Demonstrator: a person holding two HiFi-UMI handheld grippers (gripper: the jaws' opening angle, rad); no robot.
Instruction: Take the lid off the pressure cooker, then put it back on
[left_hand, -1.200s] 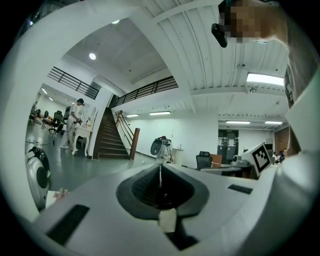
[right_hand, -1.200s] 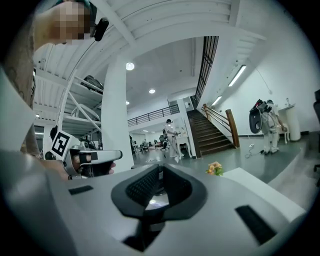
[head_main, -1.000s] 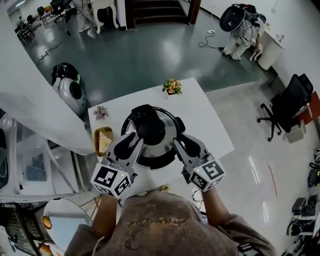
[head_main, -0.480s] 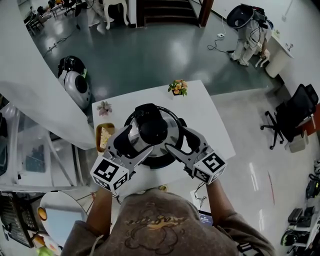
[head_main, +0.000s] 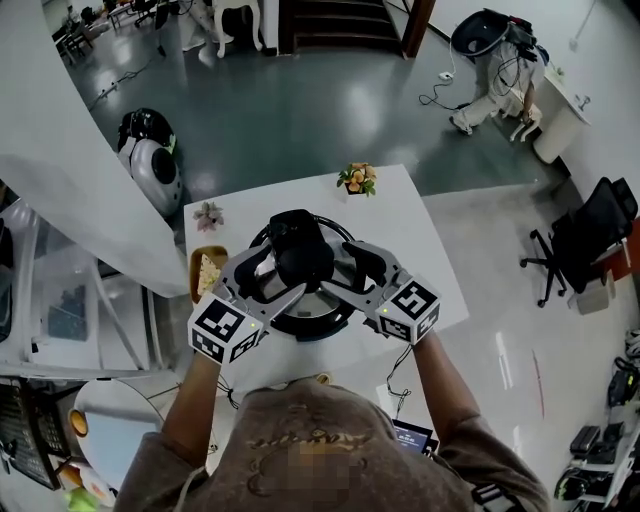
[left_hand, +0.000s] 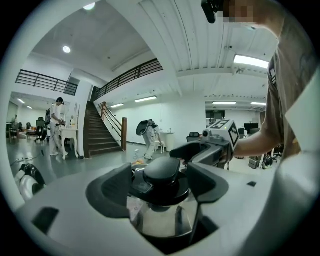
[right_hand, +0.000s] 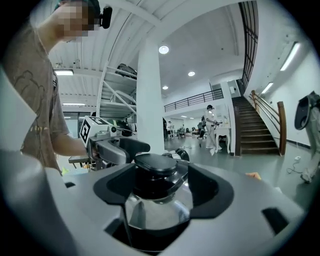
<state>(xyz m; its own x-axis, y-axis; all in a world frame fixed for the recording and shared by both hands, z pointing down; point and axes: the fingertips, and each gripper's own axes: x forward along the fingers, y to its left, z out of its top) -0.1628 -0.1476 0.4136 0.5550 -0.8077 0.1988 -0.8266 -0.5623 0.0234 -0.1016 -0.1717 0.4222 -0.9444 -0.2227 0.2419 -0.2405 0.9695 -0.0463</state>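
Note:
The pressure cooker (head_main: 300, 300) stands on the white table (head_main: 425, 250), with its steel lid on it and a black knob (head_main: 300, 260) on top. My left gripper (head_main: 272, 282) reaches in from the lower left and is open, its jaws standing apart on either side of the knob (left_hand: 162, 170). My right gripper (head_main: 343, 272) comes in from the lower right, also open around the knob (right_hand: 155, 167). The left gripper view shows its own gripper (left_hand: 157, 185) and the right gripper (left_hand: 200, 150) opposite. The right gripper view shows its own gripper (right_hand: 162, 187) facing the left gripper (right_hand: 120, 147). No pads press on the knob.
A small pot of orange flowers (head_main: 357, 178) sits at the table's far edge and a pale flower (head_main: 207, 215) at the far left corner. A yellow dish of food (head_main: 207, 275) lies left of the cooker. An office chair (head_main: 590, 225) stands on the floor at the right.
Both grippers' jaws have spread wide. Both hands have moved forward over the lid, so the jaws now stand on either side of the knob.

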